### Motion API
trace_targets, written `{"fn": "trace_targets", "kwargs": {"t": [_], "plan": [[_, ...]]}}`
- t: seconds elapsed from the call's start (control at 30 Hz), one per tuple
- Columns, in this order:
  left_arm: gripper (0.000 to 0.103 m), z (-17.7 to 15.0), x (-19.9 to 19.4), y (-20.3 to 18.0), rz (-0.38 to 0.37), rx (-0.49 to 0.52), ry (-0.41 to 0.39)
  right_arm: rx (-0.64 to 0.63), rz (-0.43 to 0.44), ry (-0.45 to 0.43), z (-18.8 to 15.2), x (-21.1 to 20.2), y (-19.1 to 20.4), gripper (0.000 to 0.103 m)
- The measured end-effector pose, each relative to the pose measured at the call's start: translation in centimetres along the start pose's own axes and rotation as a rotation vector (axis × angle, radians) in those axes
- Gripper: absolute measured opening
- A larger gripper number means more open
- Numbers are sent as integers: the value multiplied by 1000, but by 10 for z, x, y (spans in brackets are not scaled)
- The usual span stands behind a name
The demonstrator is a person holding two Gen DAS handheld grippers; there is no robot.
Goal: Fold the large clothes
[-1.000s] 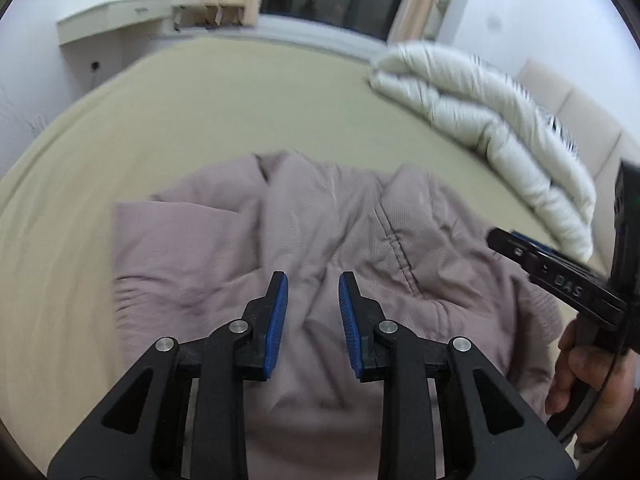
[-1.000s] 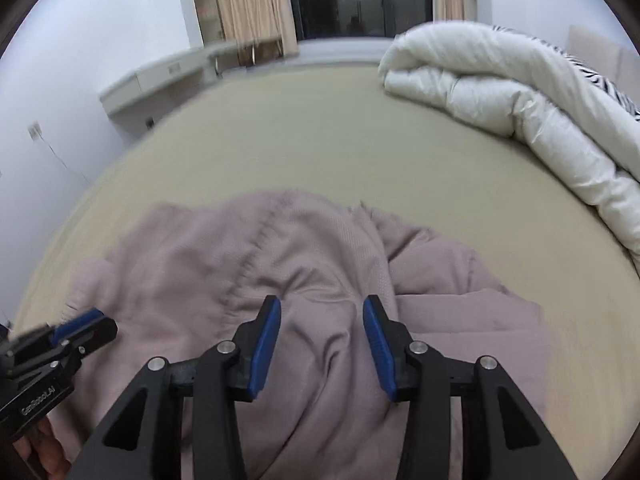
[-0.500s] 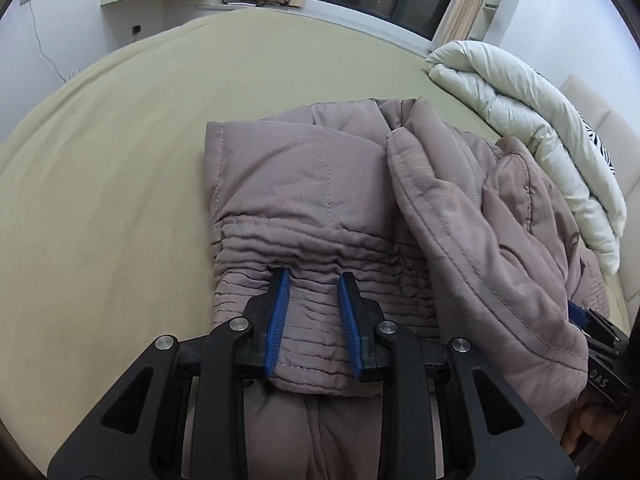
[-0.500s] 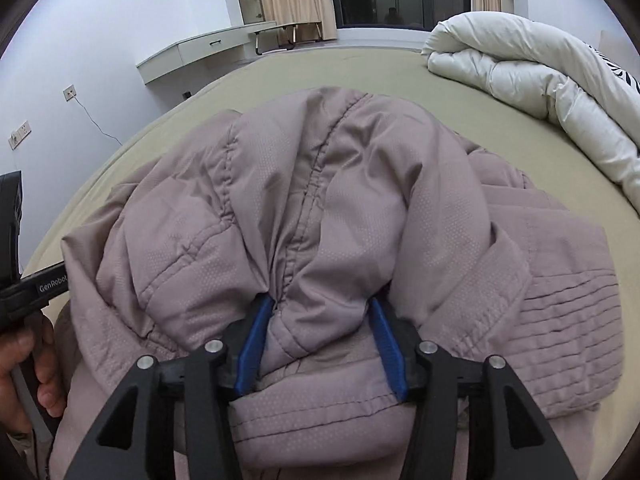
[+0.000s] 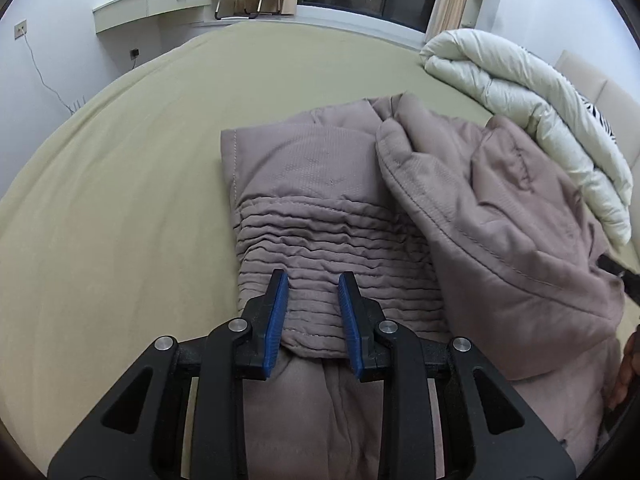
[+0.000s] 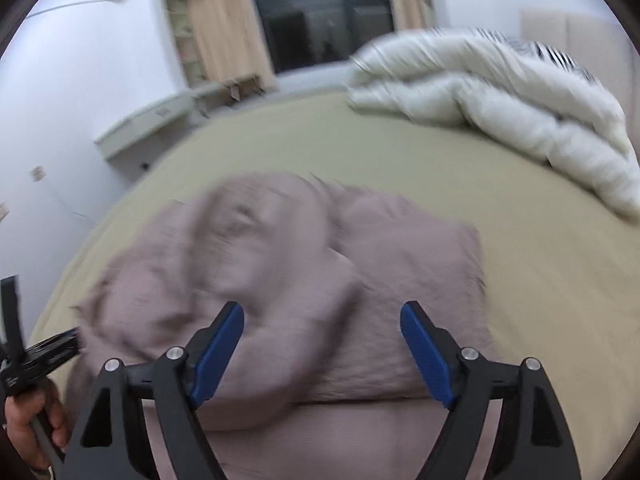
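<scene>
A mauve padded jacket [image 5: 320,168] lies folded over itself on the beige bed sheet [image 5: 120,200]. My left gripper [image 5: 312,280] is shut on its ribbed hem [image 5: 320,240], low over the bed, with the hem bunched between the blue pads. A puffy fold [image 5: 500,220] rises to the right of it. In the blurred right wrist view the jacket [image 6: 280,248] lies below my right gripper [image 6: 322,312]. Its jaws are opening wide, and neither pad presses on cloth. At that view's left edge a hand [image 6: 28,428] holds the left gripper's body [image 6: 40,352].
A rolled white duvet [image 5: 520,92] lies along the bed's far right side, seen also as the duvet [image 6: 500,100]. A padded headboard [image 5: 592,92] stands behind it. A wall-mounted desk [image 5: 160,4] and a dark window are beyond the bed's far edge.
Both grippers carried the jacket's fold forward and down onto the bed. The right gripper then let go of its bunch of cloth, opened wide and drew back. The left grip is unchanged.
</scene>
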State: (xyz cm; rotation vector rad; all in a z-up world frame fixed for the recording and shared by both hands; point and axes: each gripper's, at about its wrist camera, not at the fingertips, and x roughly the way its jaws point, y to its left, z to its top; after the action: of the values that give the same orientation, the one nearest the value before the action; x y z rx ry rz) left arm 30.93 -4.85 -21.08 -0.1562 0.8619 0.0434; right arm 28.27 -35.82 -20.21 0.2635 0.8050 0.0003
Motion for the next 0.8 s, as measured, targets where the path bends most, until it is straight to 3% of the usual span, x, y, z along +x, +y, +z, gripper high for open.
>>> {"fn": "trace_targets", "kwargs": {"t": [0.07, 0.17, 0.27, 0.3, 0.43, 0.47, 0.5, 0.57, 0.63, 0.8], "plan": [[25, 4, 0, -4, 16, 17, 9, 13, 52, -6, -3, 7, -10, 84], [25, 12, -17, -1, -13, -9, 27, 49, 32, -6, 6, -23, -4, 83], [25, 4, -66, 15, -30, -14, -24, 117, 106, -120, 0, -83, -6, 87], [25, -2, -86, 21, -33, -15, -30, 124, 115, -139, -6, -101, -7, 94], [28, -37, -160, 48, -60, -27, -23, 105, 173, -124, -52, -166, -9, 98], [41, -50, -177, 54, -59, -28, -19, 95, 172, -111, -66, -181, -10, 98], [68, -65, -195, 60, -61, -37, -16, 89, 171, -101, -81, -193, -12, 98], [89, -95, -235, 75, -81, -66, -24, 100, 171, -76, -116, -219, -23, 98], [91, -131, -268, 88, -77, -69, -17, 109, 148, -48, -149, -239, -32, 98], [91, -214, -308, 110, -101, -108, 115, 195, 115, 15, -215, -274, -67, 102]]}}
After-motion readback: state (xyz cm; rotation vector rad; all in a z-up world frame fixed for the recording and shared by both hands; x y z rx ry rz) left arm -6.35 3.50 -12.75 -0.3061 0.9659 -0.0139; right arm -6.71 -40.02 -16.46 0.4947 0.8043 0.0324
